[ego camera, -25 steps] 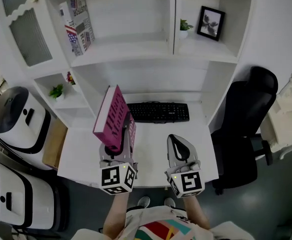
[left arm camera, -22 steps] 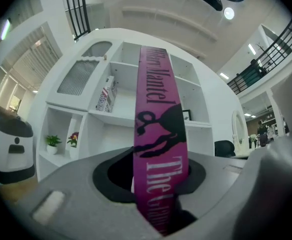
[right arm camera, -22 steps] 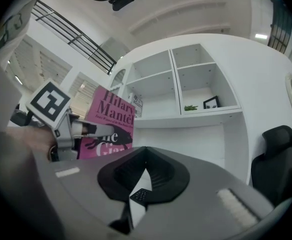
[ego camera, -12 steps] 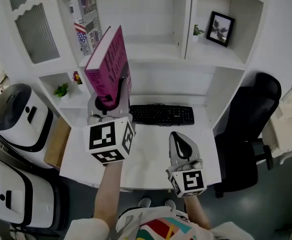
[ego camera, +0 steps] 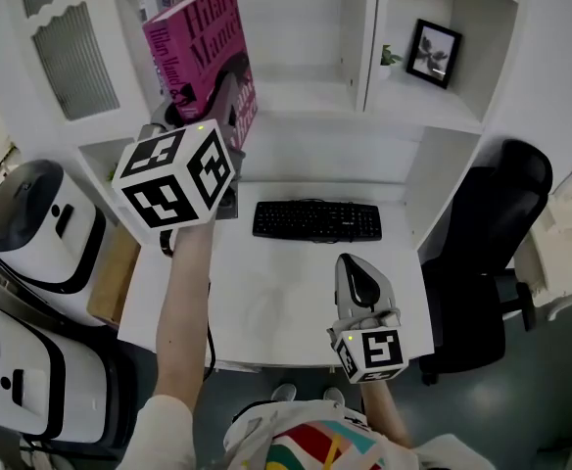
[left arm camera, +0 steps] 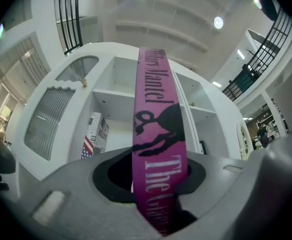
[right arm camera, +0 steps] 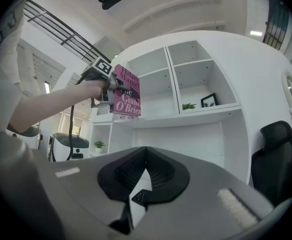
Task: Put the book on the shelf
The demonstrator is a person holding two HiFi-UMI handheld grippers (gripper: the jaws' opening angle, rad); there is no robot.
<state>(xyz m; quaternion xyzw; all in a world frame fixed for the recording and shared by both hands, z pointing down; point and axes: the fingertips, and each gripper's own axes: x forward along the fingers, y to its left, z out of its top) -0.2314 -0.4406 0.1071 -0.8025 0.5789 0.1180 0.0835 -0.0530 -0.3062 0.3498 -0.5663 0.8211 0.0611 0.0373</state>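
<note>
A magenta hardback book [ego camera: 199, 47] stands upright in the air in front of the upper left shelf compartment [ego camera: 286, 91]. My left gripper [ego camera: 215, 106] is shut on its lower edge, arm raised high. In the left gripper view the book's spine [left arm camera: 158, 134] runs up between the jaws, facing the compartment. A flag-patterned book [left arm camera: 94, 136] leans at that compartment's left wall, mostly hidden in the head view. My right gripper [ego camera: 357, 280] hangs low over the desk's front right, shut with nothing in it. The right gripper view shows the held book [right arm camera: 126, 97] far up left.
A black keyboard [ego camera: 317, 220] lies at the back of the white desk [ego camera: 266, 302]. A framed picture [ego camera: 433, 52] and small plant [ego camera: 389, 60] sit in the right compartment. A black chair [ego camera: 492, 223] stands right, white machines [ego camera: 31, 233] left.
My left gripper has lifted the book from just above the desk up and back to the upper shelf's height. The right gripper has stayed in place.
</note>
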